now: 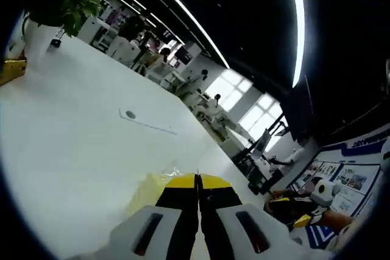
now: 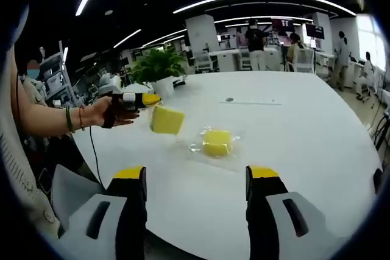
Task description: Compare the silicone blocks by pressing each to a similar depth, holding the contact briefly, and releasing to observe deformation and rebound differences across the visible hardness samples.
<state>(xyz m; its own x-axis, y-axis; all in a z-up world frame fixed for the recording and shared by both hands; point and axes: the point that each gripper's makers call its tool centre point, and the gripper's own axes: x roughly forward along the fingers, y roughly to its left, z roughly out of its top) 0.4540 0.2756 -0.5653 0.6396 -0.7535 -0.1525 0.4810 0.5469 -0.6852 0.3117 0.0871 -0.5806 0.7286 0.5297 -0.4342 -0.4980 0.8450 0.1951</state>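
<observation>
I see two yellow blocks on the white table [image 2: 317, 132]. One yellow block [image 2: 167, 120] is lifted off the surface, pinched by the left gripper [image 2: 146, 99], which a person's hand [image 2: 106, 112] holds out from the left of the right gripper view. The other block [image 2: 217, 142] lies flat on the table inside a clear wrapper [image 2: 201, 147], just beside the lifted one and a little nearer the table's middle.

In the left gripper view the jaws are clenched together, their yellow tips meeting, and a pale yellow shape [image 1: 149, 190] sits just past them on the left; I take it for the held block, though it is blurred there and I cannot be sure. Lifting it this way probably lets me feel how it yields to a squeeze rather than to a press against the table.

My right gripper [image 2: 198, 178] hangs released, jaws wide apart, short of the table edge and aimed at the wrapped block, likely ready to press it for comparison.

Farther back a potted plant [image 2: 159, 68] stands on the table, and people stand by desks beyond.
</observation>
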